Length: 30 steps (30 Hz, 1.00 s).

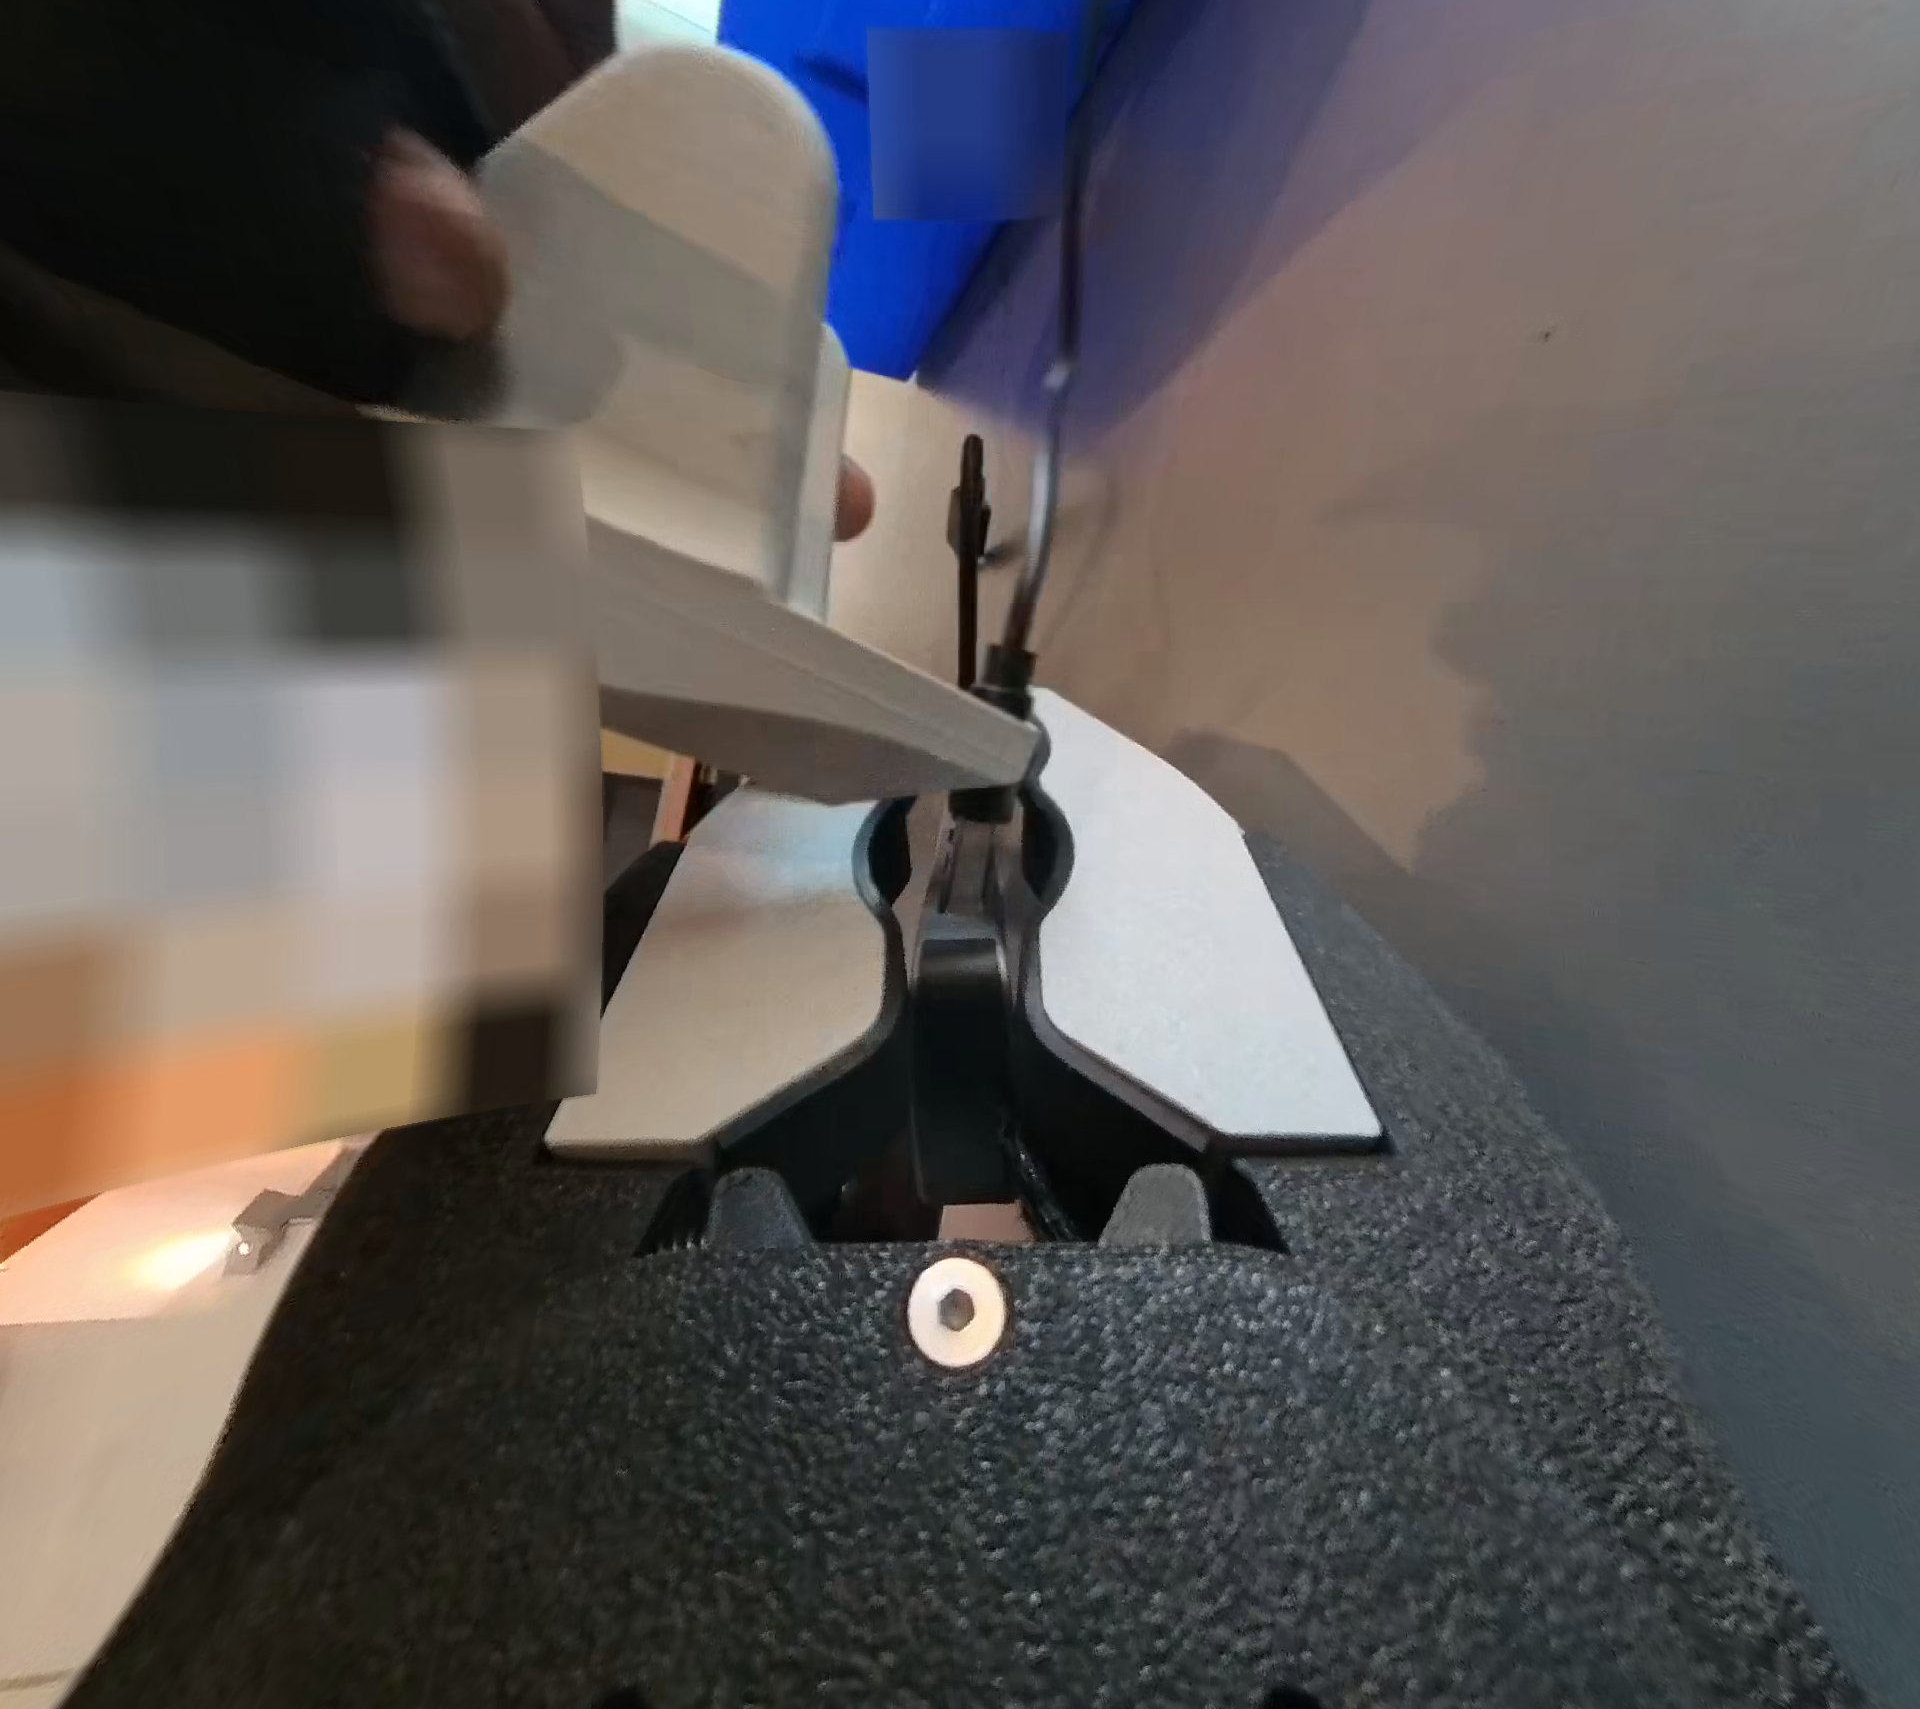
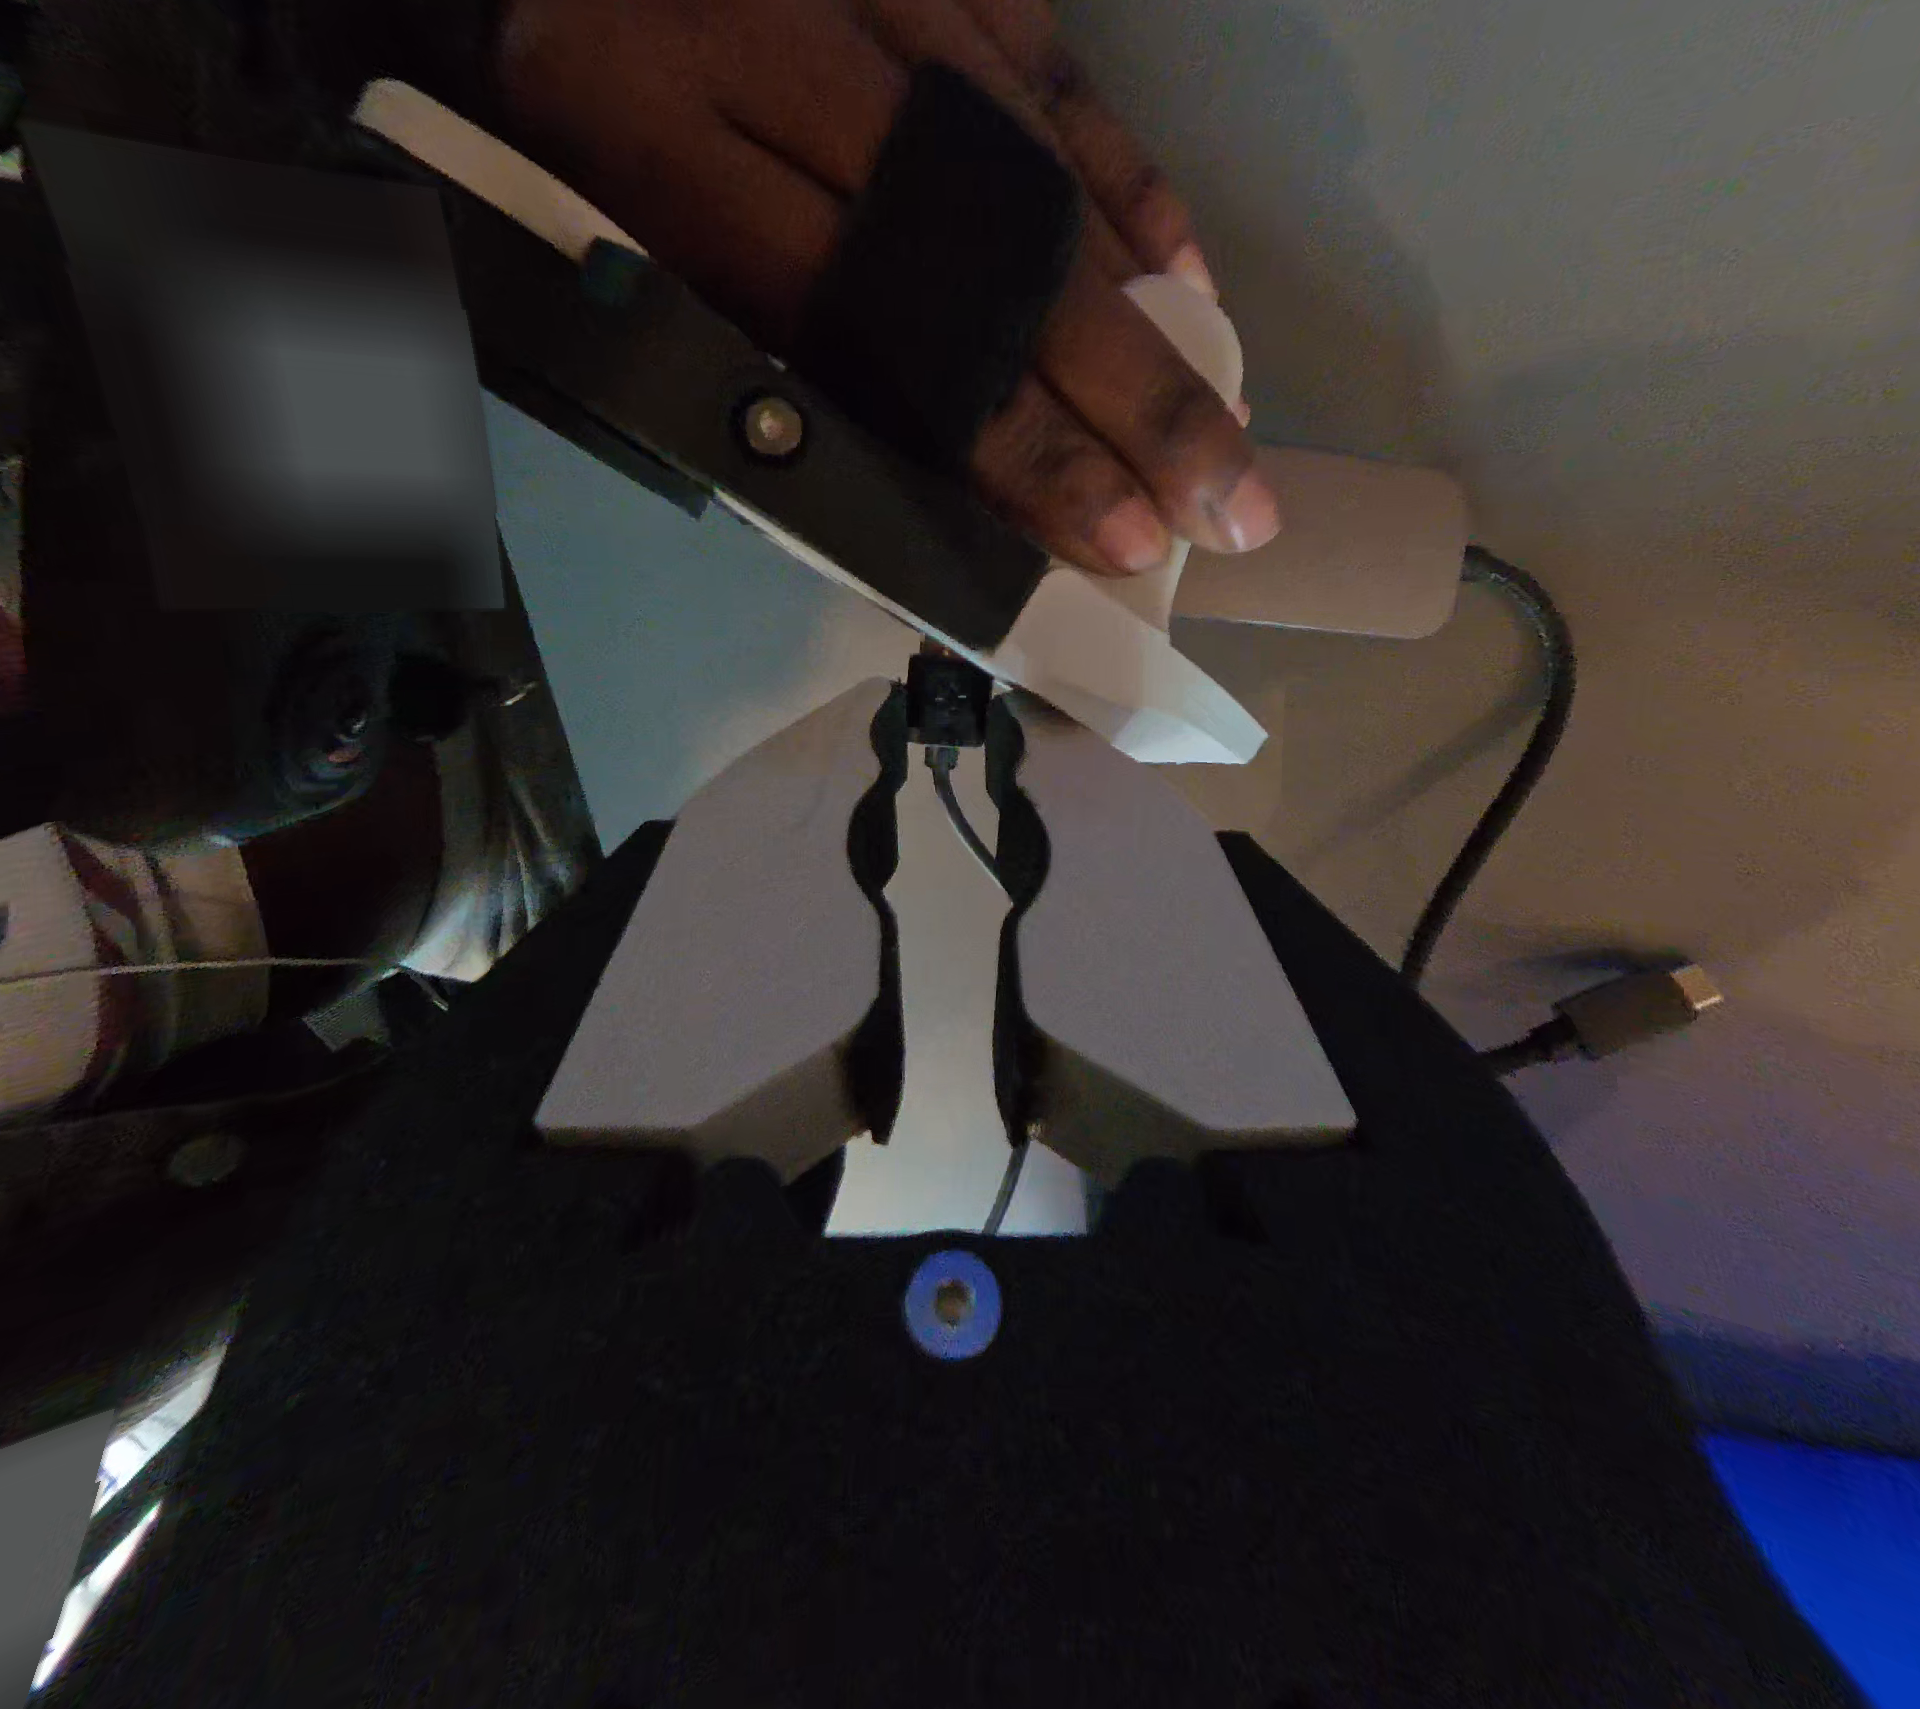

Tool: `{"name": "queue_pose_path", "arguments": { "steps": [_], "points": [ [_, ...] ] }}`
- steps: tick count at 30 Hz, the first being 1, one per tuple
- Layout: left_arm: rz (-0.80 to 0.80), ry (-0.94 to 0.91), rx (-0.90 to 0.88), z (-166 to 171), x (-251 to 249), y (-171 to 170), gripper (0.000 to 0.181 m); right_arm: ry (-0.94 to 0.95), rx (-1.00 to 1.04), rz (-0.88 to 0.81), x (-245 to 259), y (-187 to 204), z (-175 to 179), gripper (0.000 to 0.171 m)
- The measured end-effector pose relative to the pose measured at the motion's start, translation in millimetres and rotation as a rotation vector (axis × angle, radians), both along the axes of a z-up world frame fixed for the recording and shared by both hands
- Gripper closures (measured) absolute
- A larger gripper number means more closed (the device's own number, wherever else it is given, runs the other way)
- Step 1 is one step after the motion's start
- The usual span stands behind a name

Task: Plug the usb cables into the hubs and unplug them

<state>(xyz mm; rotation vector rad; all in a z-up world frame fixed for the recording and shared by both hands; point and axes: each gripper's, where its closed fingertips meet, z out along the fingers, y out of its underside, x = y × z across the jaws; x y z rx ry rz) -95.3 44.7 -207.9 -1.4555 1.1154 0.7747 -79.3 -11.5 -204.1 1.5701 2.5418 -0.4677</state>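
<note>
Your right gripper (image 2: 940,724) is clamped on the black plug (image 2: 943,709), its cable trailing back toward you, while your left gripper (image 1: 982,812) pinches the hub (image 2: 1325,542) beyond it

Both tongs share a build: a grainy black housing carrying two pale grey, wing-shaped finger plates with wavy black inner pads. The left tongs (image 1: 982,812) bear a white-collared hex screw (image 1: 957,1313); the right tongs (image 2: 945,714) a blue-collared screw (image 2: 951,1303).

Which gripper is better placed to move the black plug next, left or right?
Right, probably. The right gripper is shut on the black plug, thin cable trailing back from it. The left gripper is clamped on a black part, better suited to bracing.
</note>
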Motion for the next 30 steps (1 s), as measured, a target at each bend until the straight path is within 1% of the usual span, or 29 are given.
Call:
{"name": "queue_pose_path", "arguments": {
  "steps": [8, 12, 18, 23, 26, 30],
  "points": [
    [-0.049, 0.004, 0.005, 0, 7, -2, 0.164, 0.037, -0.092, -0.020, 4, -3, 2, 0.159],
    [-0.051, 0.003, 0.001, 0, 8, -2, 0.164, 0.063, -0.066, -0.005, 4, -2, 3, 0.159],
    [-0.039, -0.002, -0.004, 0, 7, -2, 0.164, 0.160, -0.048, -0.011, 1, -2, 2, 0.159],
    [-0.017, 0.012, -0.001, -1, 6, -1, 0.165, 0.151, -0.092, -0.057, 0, -2, 2, 0.159],
    [0.021, 0.040, 0.011, 0, 2, 0, 0.165, 0.146, -0.188, -0.150, -3, -2, 4, 0.159],
    [0.047, 0.039, 0.014, 1, -1, 1, 0.165, 0.186, -0.278, -0.216, -8, -2, 6, 0.159]
  ]
}}
